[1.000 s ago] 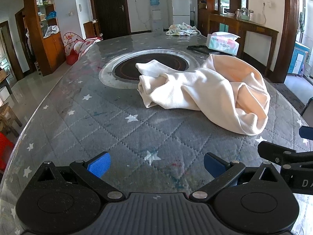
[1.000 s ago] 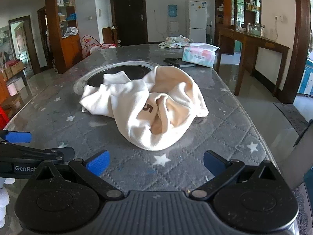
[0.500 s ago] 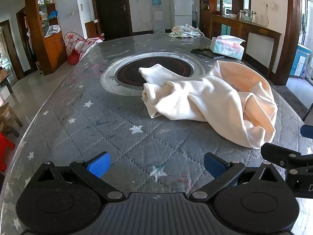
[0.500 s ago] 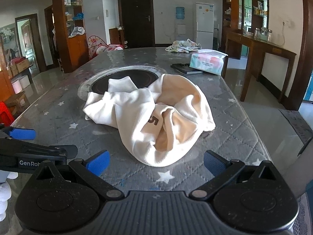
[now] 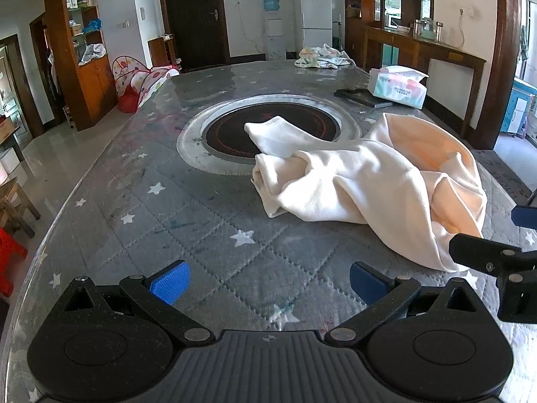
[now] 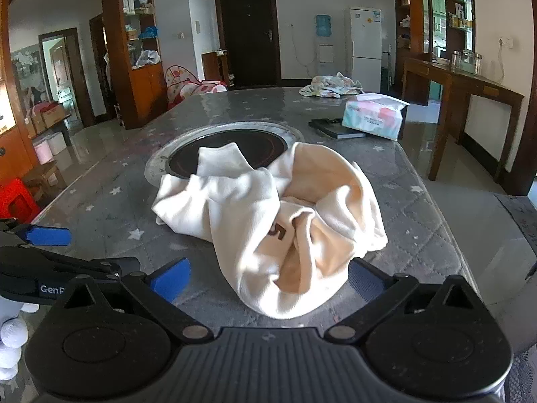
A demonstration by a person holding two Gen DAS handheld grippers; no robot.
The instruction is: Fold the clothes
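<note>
The cream garment [image 6: 268,221] lies crumpled in a loose heap on the grey star-quilted tabletop [image 5: 167,228], not folded: one narrow end, a sleeve or leg by its look, reaches over the round dark inset plate [image 5: 272,132] in the middle of the tabletop, and the bulky, opened-out end with the peach lining showing is bunched toward the near edge. A dark printed mark shows on one fold in the right wrist view.

Its long axis runs, in the left wrist view, from about 11 o'clock at the plate down to about 4 o'clock near the edge.

From the right hand-held gripper [image 6: 268,278] the heap lies dead ahead at 12 o'clock, its near hem lying between the two wide-spread blue pads, which grip nothing. From the left hand-held gripper [image 5: 268,280], also spread wide and empty, the garment lies up at about 1 o'clock, well apart, with bare tabletop between the pads.

So the right one is plainly nearer, at the bulky end; I judge that any spreading or folding grasp falls to it, the left having to travel toward the narrow end at the plate.

A tissue pack [image 6: 372,119] sits beyond at 1 o'clock.
</note>
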